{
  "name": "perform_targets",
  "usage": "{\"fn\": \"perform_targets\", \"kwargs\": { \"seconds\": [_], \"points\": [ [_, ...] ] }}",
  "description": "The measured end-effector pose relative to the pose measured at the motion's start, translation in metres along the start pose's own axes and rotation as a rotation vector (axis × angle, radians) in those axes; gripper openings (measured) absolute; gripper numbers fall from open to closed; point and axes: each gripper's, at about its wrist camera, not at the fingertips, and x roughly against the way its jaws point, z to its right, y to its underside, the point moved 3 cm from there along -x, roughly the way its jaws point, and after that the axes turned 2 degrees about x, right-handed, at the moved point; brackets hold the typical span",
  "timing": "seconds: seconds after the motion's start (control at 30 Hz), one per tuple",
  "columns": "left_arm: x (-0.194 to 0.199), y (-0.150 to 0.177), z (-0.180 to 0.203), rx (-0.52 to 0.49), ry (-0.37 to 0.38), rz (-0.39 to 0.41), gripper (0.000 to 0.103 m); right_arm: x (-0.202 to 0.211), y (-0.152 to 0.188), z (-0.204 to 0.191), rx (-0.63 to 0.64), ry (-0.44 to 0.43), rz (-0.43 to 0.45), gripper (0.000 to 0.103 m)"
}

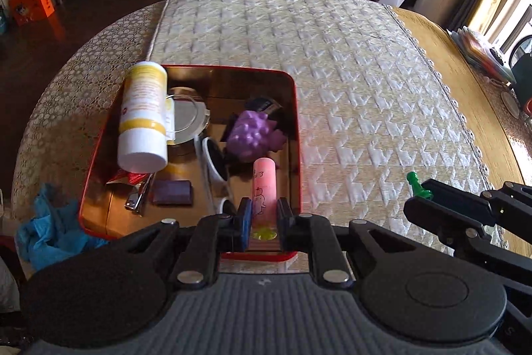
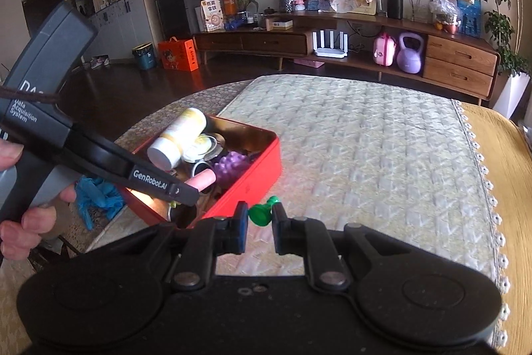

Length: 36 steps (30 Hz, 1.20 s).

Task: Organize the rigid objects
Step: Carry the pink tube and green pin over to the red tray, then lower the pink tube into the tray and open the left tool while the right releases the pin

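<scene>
The pink tube is held by the left gripper, w/ both pads pressed on its near end. Its long side points straight away from the gripper, out over the red tin. The far end sits near the purple bumpy toy. The tube looks to be just above the stuff in the tin, not lying flat yet, but I can't be sure.

The right gripper is pinching a little green piece. It hangs just outside the tin's near right wall, over the quilted mat. So the tin lies to the left & a bit ahead of that hand.

Also in the tin: a white and yellow bottle leaning on the left rim, a shiny lid, a white cup, a dark little block & nail clippers.

My guess: left hand goes first, since its tube is already over the tin. It only needs to go down a bit & let go. The right hand then has to slide left over the wall to drop the green piece in.

A blue crumpled thing lies just outside the tin, left side.
</scene>
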Motion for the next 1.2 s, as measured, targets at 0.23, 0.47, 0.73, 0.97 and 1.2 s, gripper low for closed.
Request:
{"fn": "perform_targets", "kwargs": {
  "seconds": [0.23,0.47,0.73,0.97,1.2],
  "points": [
    [0.008,-0.002,-0.042,0.083,0.003,0.014,0.016,-0.022,-0.013,-0.027,0.051,-0.023,-0.018,0.014],
    [0.013,0.000,-0.069,0.065,-0.034,-0.004,0.016,-0.038,-0.024,-0.047,0.130,-0.037,-0.036,0.014],
    [0.002,-0.007,-0.091,0.011,-0.088,-0.057,0.016,-0.078,-0.025,-0.058,0.206,-0.022,-0.098,0.014],
    [-0.029,-0.002,-0.078,-0.041,-0.087,-0.103,0.016,-0.105,-0.018,-0.064,0.233,-0.024,-0.148,0.014],
    [-0.049,0.000,-0.074,-0.041,-0.066,-0.126,0.016,-0.117,-0.012,-0.065,0.250,-0.017,-0.175,0.014]
  ]
}}
